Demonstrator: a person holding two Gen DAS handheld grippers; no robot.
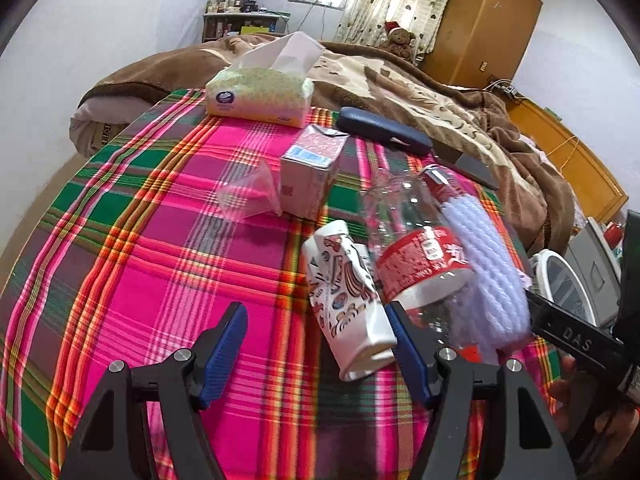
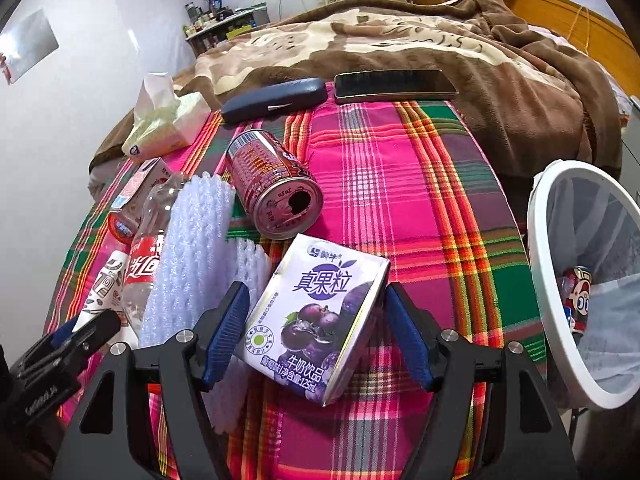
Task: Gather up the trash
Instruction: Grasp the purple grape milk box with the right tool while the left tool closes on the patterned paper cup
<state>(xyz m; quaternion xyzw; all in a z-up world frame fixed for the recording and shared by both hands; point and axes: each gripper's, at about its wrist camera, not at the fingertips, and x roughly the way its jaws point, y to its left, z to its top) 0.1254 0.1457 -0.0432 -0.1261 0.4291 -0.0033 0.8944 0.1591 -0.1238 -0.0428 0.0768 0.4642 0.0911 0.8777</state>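
1. A plaid cloth [image 2: 420, 184] covers the table, with a brown blanket [image 2: 460, 40] behind it.
2. A white bin [image 2: 538, 280] stands off the table's right edge; a can [image 2: 576, 296] lies inside.
3. White foam netting [image 2: 188, 248] lies beside a clear bottle [image 1: 408, 236].
4. The right gripper [image 2: 314, 332] is spread around a purple carton [image 2: 316, 320]; whether its pads touch is hard to tell.
5. The left gripper [image 1: 316, 348] is spread, with a crushed paper cup [image 1: 348, 300] against its right finger.
6. A red can [image 2: 272, 184] lies on its side behind the carton.
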